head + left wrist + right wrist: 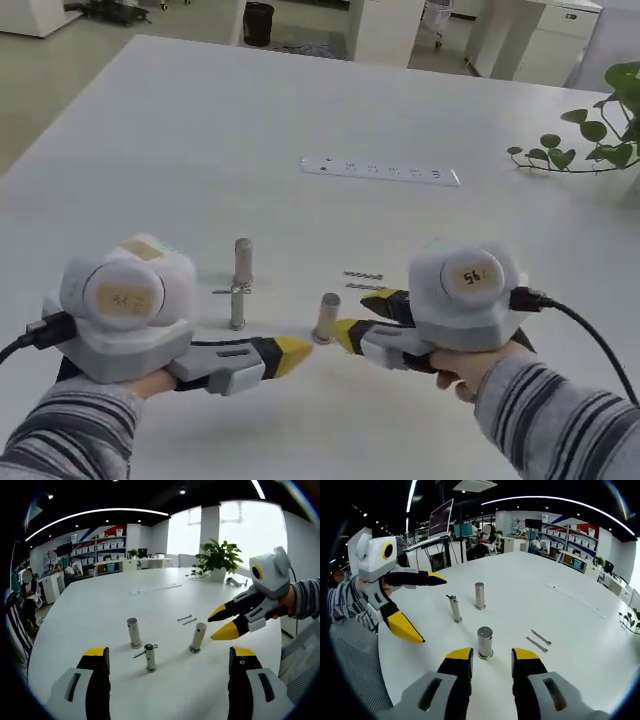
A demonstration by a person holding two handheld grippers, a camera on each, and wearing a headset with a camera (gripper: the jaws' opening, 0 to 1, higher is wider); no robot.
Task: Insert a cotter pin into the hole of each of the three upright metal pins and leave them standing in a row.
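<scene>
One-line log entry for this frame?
left gripper open | right gripper open, facing bare pin | one cottered pin | two loose cotter pins

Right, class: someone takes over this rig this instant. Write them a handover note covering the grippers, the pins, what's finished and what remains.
Left gripper: jaws wide open, empty.
Right gripper: jaws open, empty, tips close to the front pin but not gripping it.
All three metal pins stand upright on the table.
Done: the fitted pin has a cotter pin through its hole.
Left: the rear pin and the front pin are bare. Two loose cotter pins lie by the right gripper. Fit both, then straighten the row.
</scene>
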